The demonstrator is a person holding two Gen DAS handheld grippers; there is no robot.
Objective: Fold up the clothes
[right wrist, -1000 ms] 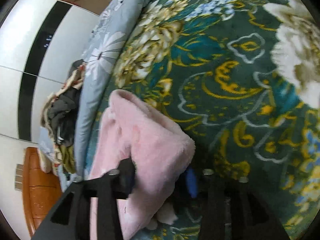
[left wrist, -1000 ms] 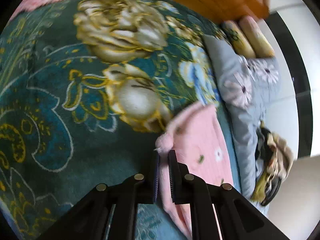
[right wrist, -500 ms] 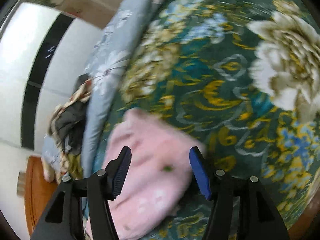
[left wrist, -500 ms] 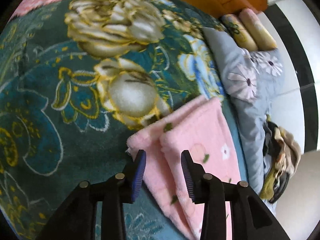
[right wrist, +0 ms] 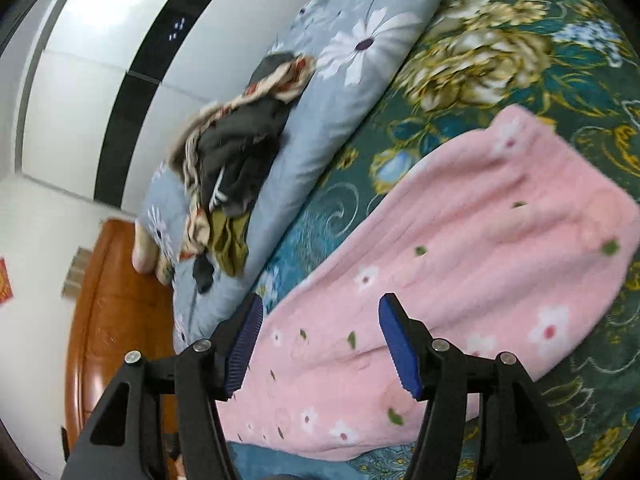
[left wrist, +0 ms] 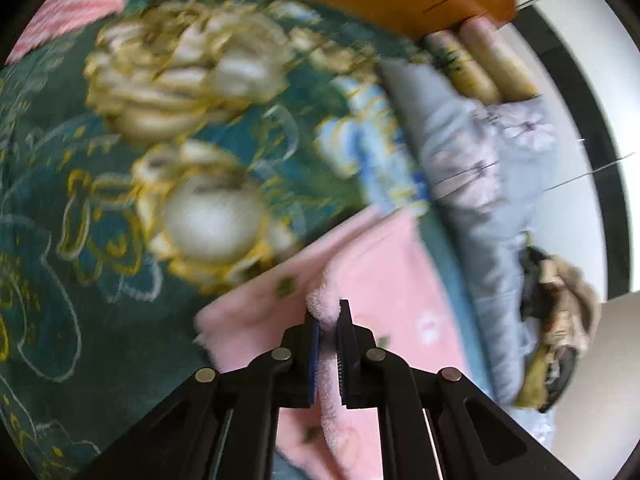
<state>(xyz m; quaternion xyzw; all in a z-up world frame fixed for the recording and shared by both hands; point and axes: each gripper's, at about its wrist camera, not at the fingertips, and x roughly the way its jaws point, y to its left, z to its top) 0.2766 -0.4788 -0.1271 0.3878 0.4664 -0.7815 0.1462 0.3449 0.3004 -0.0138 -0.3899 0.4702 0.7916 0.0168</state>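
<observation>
A pink fleece garment (right wrist: 460, 264) with small flowers and leaves lies spread on the green floral blanket (right wrist: 560, 60). My right gripper (right wrist: 320, 320) is open and empty just above its near part. In the left wrist view the same pink fleece garment (left wrist: 384, 264) lies folded over itself. My left gripper (left wrist: 326, 312) is shut on a raised edge of it, with fleece pinched between the blue pads.
A grey-blue flowered quilt (right wrist: 352, 64) lies along the blanket's side, with a heap of dark and patterned clothes (right wrist: 236, 152) on it. A wooden headboard (right wrist: 112, 320) stands behind. Another pink cloth (left wrist: 68, 8) lies at the far corner, and pillows (left wrist: 476, 60) by the headboard.
My left gripper opened half a second ago and has now shut on the garment's edge. My right gripper let go of the fleece, opened and drew back; the garment now lies spread out.
</observation>
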